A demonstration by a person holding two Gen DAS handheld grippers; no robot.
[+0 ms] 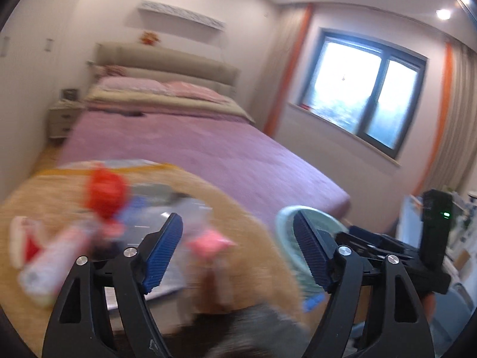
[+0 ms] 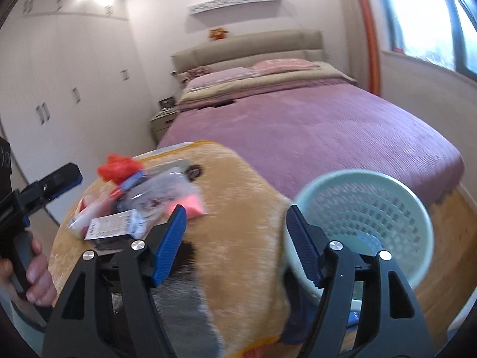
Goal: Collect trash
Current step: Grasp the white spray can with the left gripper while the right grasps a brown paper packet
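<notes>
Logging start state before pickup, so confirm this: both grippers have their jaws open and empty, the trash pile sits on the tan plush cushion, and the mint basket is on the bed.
One detail is wrong. The right wrist view shows the mint basket standing on the floor beside the tan plush cushion, not on the bed. The rest holds: left gripper and right gripper have open, empty jaws, and the trash pile sits on the cushion.

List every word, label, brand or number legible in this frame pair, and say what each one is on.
No text can be read in either view.
White label on the flat packet: printed lines and a small blue mark, too blurred to read.
Pink-and-white tube: patterned print, motion-blurred.
Clear plastic bag: dark markings, illegible.
Mesh wastebasket: no lettering visible.
</notes>
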